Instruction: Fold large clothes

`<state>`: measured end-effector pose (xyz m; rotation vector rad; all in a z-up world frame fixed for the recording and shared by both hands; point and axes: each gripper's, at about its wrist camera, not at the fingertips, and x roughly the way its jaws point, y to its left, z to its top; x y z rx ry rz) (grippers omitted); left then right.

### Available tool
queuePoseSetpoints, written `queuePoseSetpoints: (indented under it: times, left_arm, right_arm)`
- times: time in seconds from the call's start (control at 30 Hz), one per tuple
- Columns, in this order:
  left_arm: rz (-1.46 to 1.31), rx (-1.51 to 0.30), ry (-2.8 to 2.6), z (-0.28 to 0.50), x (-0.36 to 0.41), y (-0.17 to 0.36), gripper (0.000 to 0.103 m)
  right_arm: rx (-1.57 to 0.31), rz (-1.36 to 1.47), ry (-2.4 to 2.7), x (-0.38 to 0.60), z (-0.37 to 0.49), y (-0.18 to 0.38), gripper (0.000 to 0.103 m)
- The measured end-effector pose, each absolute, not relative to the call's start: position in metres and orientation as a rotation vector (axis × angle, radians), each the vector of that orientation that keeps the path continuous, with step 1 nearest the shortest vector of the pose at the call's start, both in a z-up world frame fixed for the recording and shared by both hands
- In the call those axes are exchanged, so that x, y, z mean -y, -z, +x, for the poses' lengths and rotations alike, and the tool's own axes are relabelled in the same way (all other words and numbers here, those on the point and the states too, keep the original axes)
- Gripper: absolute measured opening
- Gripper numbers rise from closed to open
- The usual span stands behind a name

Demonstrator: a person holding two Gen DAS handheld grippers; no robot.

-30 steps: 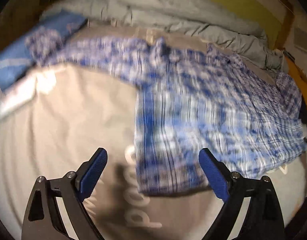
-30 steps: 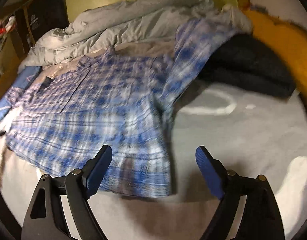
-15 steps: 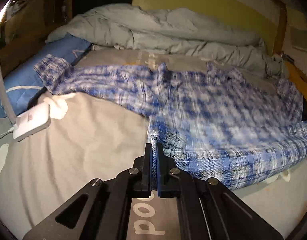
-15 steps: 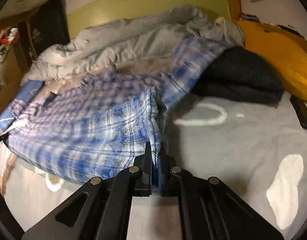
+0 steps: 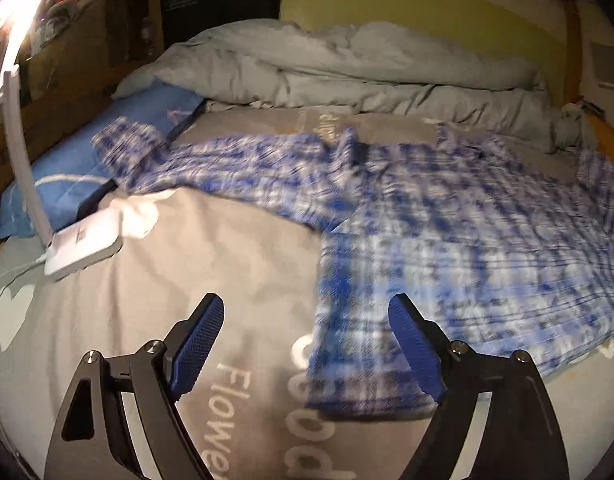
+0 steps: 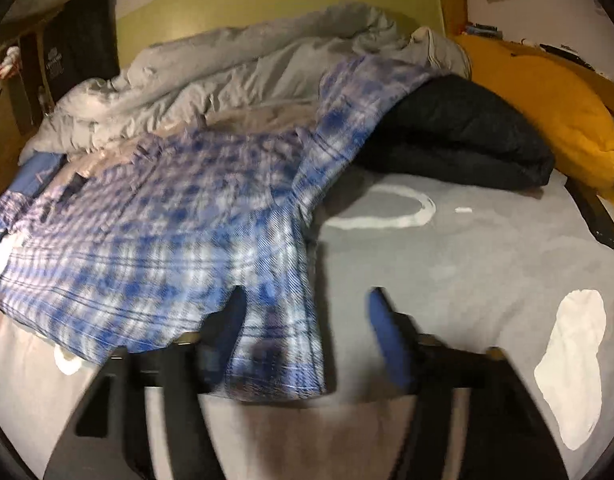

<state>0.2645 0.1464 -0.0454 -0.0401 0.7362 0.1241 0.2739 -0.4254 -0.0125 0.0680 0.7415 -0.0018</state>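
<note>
Blue-and-white plaid flannel shirt (image 5: 459, 240) lies spread flat on the grey printed bedsheet (image 5: 195, 280), sleeves out to either side, one sleeve draped up over a folded black quilted blanket (image 6: 459, 136). Left gripper (image 5: 307, 344) hovers over the shirt's near hem corner, jaws spread wide and opening, gripping nothing. Right gripper (image 6: 307, 332) over the opposite hem corner, blurred, jaws parted and opening; cloth sits between them, not pinched. Rumpled grey duvet (image 5: 347, 68) bunched behind. White lamp base (image 5: 83, 248) beside the left sleeve.
</note>
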Motion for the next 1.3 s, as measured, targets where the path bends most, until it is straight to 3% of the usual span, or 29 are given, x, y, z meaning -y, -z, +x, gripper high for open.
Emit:
queuePoseSetpoints:
  times: [0.23, 0.3, 0.33, 0.37, 0.4, 0.57, 0.93, 1.0, 1.03, 1.1, 1.13, 1.17, 1.23, 1.3]
  left_arm:
    - [-0.085, -0.894, -0.015, 0.326, -0.140, 0.059, 0.086]
    - [-0.076, -0.911, -0.004, 0.339, -0.136, 0.068, 0.057]
    - [-0.063, -0.921, -0.007, 0.344, -0.134, 0.072, 0.019]
    - [-0.054, -0.927, -0.011, 0.347, -0.134, 0.075, 0.011]
    - [-0.064, -0.888, 0.002, 0.344, -0.134, 0.073, 0.009]
    - [-0.014, -0.723, -0.018, 0.331, -0.130, 0.047, 0.007]
    - [0.031, -0.828, -0.087, 0.356, -0.124, 0.086, 0.008]
    - [0.029, -0.829, -0.104, 0.355, -0.125, 0.086, 0.018]
    - [0.027, -0.830, -0.119, 0.354, -0.126, 0.085, 0.028]
    - [0.007, -0.823, -0.134, 0.349, -0.129, 0.082, 0.053]
    - [-0.004, -0.814, -0.143, 0.345, -0.130, 0.079, 0.070]
    - [-0.012, -0.799, -0.150, 0.341, -0.130, 0.075, 0.076]
    - [-0.028, -0.795, -0.131, 0.335, -0.130, 0.067, 0.078]
    - [-0.074, -0.830, -0.102, 0.331, -0.131, 0.063, 0.086]
  right_arm:
    - [-0.784, 0.000, -0.040, 0.411, 0.319, 0.008, 0.074]
    - [-0.803, 0.000, -0.041, 0.408, 0.333, 0.013, 0.074]
    - [-0.820, -0.001, -0.045, 0.406, 0.339, 0.018, 0.064]
    - [-0.834, -0.016, -0.040, 0.404, 0.343, 0.022, 0.023]
    - [-0.847, -0.037, -0.029, 0.403, 0.346, 0.025, 0.003]
    - [-0.713, 0.056, -0.032, 0.414, 0.335, 0.013, 0.003]
    - [-0.815, 0.040, -0.002, 0.411, 0.362, 0.047, 0.003]
    - [-0.802, 0.044, 0.001, 0.412, 0.359, 0.044, 0.006]
    - [-0.796, 0.042, 0.008, 0.412, 0.358, 0.043, 0.011]
    - [-0.780, 0.040, 0.048, 0.413, 0.352, 0.039, 0.034]
    - [-0.768, 0.048, 0.074, 0.415, 0.347, 0.035, 0.066]
    - [-0.747, 0.063, 0.083, 0.418, 0.343, 0.032, 0.088]
    - [-0.709, 0.113, 0.079, 0.425, 0.333, 0.022, 0.093]
    - [-0.723, 0.168, 0.054, 0.433, 0.328, 0.017, 0.093]
